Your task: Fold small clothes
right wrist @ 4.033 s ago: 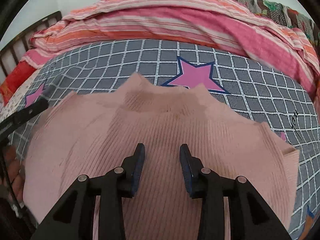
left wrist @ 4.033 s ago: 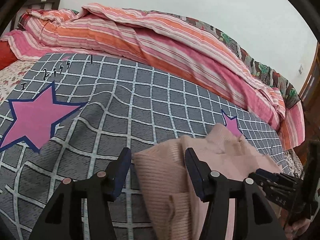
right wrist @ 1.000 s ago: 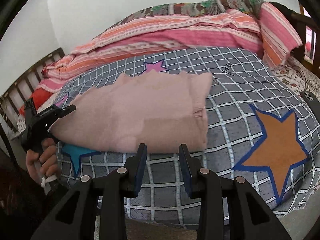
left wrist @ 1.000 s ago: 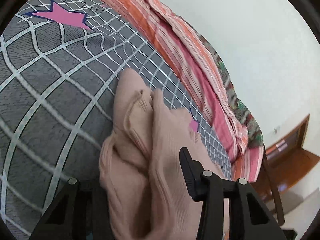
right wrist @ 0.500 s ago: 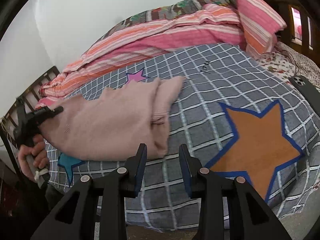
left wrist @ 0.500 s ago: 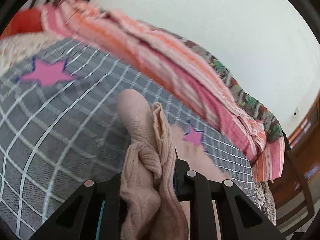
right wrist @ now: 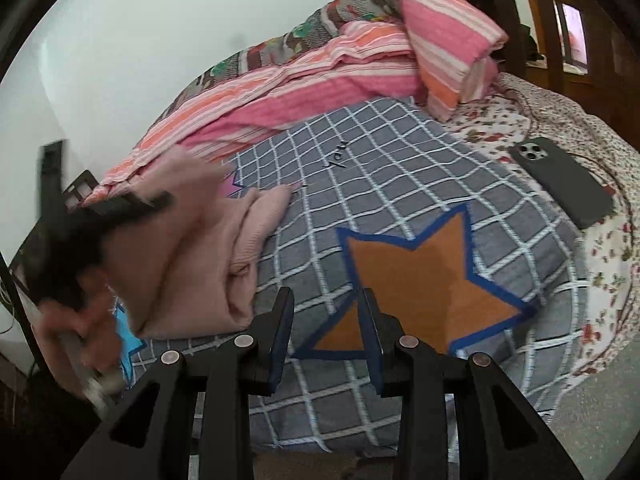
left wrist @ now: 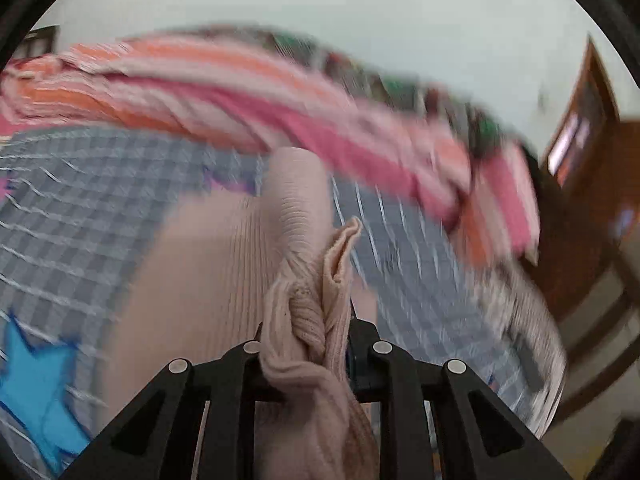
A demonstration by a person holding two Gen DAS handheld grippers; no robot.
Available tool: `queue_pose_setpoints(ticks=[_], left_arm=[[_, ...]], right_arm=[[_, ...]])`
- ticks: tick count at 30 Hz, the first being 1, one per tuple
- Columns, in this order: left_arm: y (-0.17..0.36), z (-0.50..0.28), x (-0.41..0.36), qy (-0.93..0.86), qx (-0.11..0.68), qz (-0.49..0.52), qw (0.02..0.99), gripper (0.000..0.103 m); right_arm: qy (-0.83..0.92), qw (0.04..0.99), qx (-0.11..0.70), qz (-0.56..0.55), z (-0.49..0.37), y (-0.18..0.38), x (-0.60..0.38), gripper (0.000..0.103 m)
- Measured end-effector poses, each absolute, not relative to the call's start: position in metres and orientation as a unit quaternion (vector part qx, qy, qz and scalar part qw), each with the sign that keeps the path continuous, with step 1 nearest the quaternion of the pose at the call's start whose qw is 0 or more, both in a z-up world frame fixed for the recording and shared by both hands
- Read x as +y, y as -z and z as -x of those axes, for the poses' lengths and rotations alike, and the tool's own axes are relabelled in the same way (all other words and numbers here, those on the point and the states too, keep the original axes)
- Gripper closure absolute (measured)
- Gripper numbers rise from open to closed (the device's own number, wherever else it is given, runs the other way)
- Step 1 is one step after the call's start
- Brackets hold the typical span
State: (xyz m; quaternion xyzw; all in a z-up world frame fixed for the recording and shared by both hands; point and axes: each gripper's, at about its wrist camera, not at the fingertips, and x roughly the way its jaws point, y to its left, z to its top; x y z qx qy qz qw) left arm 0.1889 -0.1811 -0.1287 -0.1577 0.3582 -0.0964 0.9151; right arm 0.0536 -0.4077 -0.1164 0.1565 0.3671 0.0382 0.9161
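Note:
A pink ribbed knit garment (right wrist: 200,256) lies half folded on the left of the grey checked blanket (right wrist: 400,184). My left gripper (left wrist: 306,320) is shut on a bunched edge of the pink garment (left wrist: 304,312) and holds it lifted over the rest of the cloth. It shows blurred in the right wrist view (right wrist: 108,208), with the holding hand under it. My right gripper (right wrist: 326,304) is open and empty, above the orange star (right wrist: 424,280) near the bed's front edge, right of the garment.
A striped pink and orange quilt (right wrist: 320,80) is heaped along the far side of the bed. A dark phone (right wrist: 564,180) lies on the floral sheet at the right. A wooden bed frame (right wrist: 552,12) stands beyond it.
My left gripper has swung right with the gathered edge, carrying it over the garment. My right gripper has pulled back and shifted right, off the garment, and stays open.

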Motion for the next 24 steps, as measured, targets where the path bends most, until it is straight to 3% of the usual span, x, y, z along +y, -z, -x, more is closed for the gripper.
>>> queue_pose_setpoints(ticks=[3, 4, 6, 7, 13, 17, 19, 24], left_arm=[[0.158, -0.186, -0.209, 0.112, 0.392, 0.124, 0.905, 0.080], [0.157, -0.181, -0.211, 0.128, 0.381, 0.120, 0.908, 0.075], [0.150, -0.179, -0.208, 0.188, 0.384, 0.131, 0.895, 0.055], [0.146, -0.181, -0.205, 0.212, 0.393, 0.140, 0.884, 0.053], [0.121, -0.176, -0.142, 0.294, 0.384, 0.211, 0.850, 0.048], [0.112, -0.165, -0.087, 0.276, 0.347, 0.235, 0.865, 0.042], [0.115, -0.168, -0.064, 0.256, 0.347, 0.246, 0.868, 0.042], [0.134, -0.167, -0.019, 0.232, 0.355, 0.298, 0.855, 0.042]], right_arm=[[-0.041, 0.915, 0.372, -0.149, -0.051, 0.117, -0.410, 0.069], [-0.044, 0.915, 0.374, -0.146, -0.051, 0.118, -0.409, 0.069], [-0.052, 0.915, 0.376, -0.140, -0.053, 0.119, -0.406, 0.069], [-0.056, 0.914, 0.377, -0.138, -0.054, 0.119, -0.404, 0.069], [-0.101, 0.912, 0.371, -0.143, -0.078, 0.110, -0.380, 0.067], [-0.142, 0.907, 0.360, -0.163, -0.099, 0.099, -0.360, 0.058], [-0.165, 0.904, 0.353, -0.179, -0.113, 0.094, -0.347, 0.052], [-0.170, 0.889, 0.370, -0.209, -0.148, 0.109, -0.316, 0.052]])
